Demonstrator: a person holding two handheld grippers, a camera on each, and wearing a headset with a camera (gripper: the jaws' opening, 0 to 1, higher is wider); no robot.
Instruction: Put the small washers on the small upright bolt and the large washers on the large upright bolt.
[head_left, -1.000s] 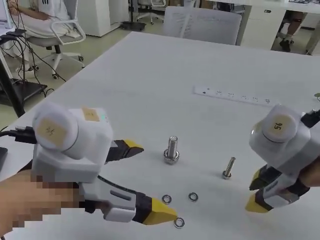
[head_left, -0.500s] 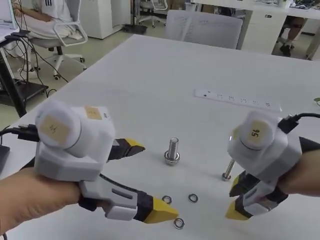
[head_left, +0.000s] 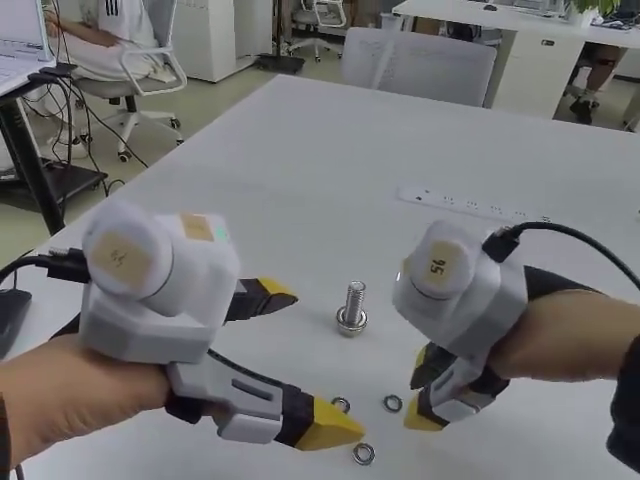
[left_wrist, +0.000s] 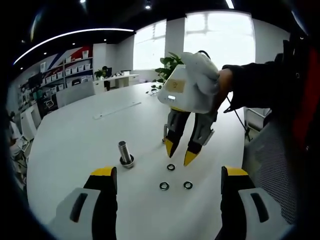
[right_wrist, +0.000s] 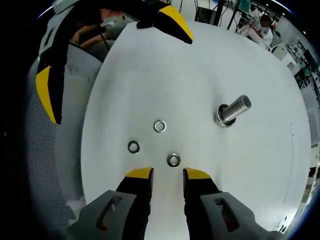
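My right claw (head_left: 425, 392) has swung in from the right side of the table (head_left: 300, 170) over the last second and dropped low. In the head view it now covers the small bolt (left_wrist: 165, 132), which peeks out behind it in the left gripper view. Its jaws stand narrow, with a slim gap between the yellow tips and nothing held. In its own view the tips sit just short of the nearest washer (right_wrist: 173, 160), with a second washer (right_wrist: 133, 147) and a third washer (right_wrist: 160, 125) lying flat a little beyond.

My left claw (head_left: 298, 362) has hardly shifted: wide, empty, hovering near the same group. The large bolt (head_left: 351, 305) stands upright past the washers, where it was.

I read this as lining up for the first pick, with all three loose washers left to place. They look alike from here, so I cannot tell small from large. Thin and flat, they may slip from the tips.
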